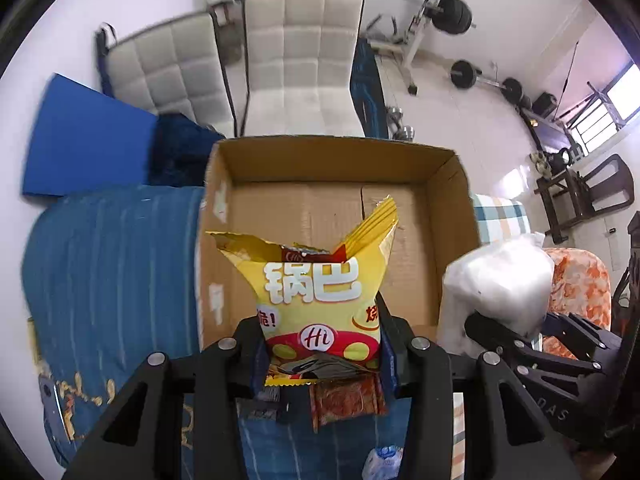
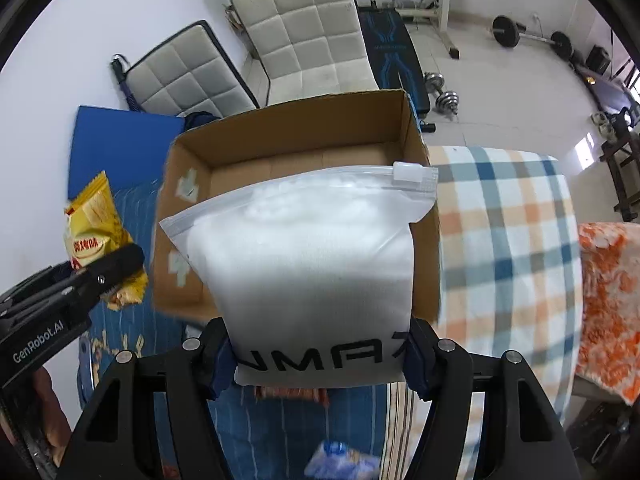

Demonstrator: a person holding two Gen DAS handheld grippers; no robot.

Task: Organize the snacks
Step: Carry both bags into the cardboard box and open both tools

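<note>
My left gripper (image 1: 320, 340) is shut on a yellow snack bag (image 1: 316, 280) with white lettering, held upright over the near edge of an open cardboard box (image 1: 332, 200) whose inside is bare. My right gripper (image 2: 320, 356) is shut on a frosted white zip bag (image 2: 308, 264) held before the same cardboard box (image 2: 288, 136). In the left wrist view the white zip bag (image 1: 500, 276) and the right gripper show at the right. In the right wrist view the yellow snack bag (image 2: 96, 220) and the left gripper show at the left.
The box rests on a blue patterned cloth (image 1: 112, 264) beside a checked cloth (image 2: 504, 240). Loose packets (image 1: 348, 400) lie under the left gripper, a small blue-white packet (image 2: 340, 460) nearer. White padded chairs (image 1: 304, 52), a blue mat (image 1: 84, 144) and gym weights (image 2: 528, 36) stand behind.
</note>
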